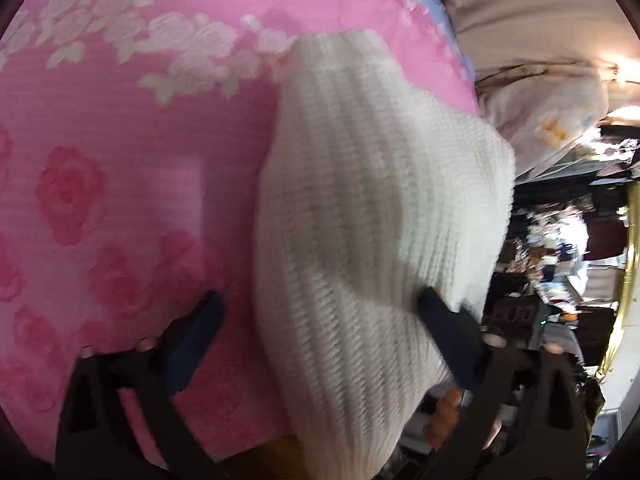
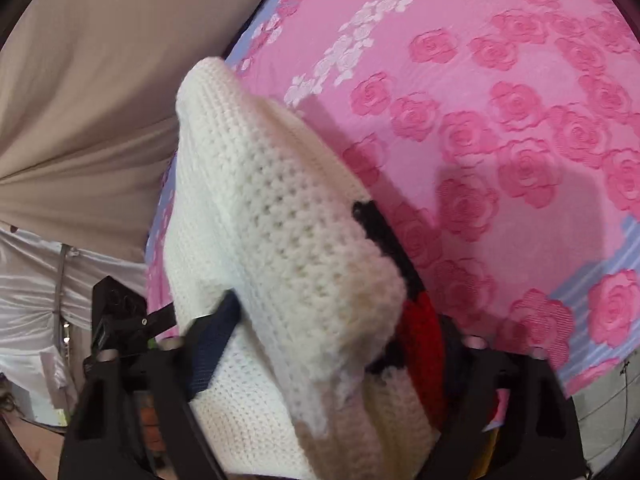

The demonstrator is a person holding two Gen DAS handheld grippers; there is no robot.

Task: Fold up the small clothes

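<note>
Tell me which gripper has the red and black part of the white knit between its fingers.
The right gripper: red and black knitting shows beside its right finger. The left gripper has only plain white knit between its fingers.

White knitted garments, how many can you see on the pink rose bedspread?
1. The white knitted garment lies bunched on the pink rose-patterned bedspread, between the fingers of both grippers; its black and red patch shows in the right wrist view. Others may lie hidden.

Pink rose-patterned bedspread (image 2: 520,128) covers bed; beige curtain (image 2: 88,120) beside it; cluttered dim room (image 1: 560,248) beyond.
</note>
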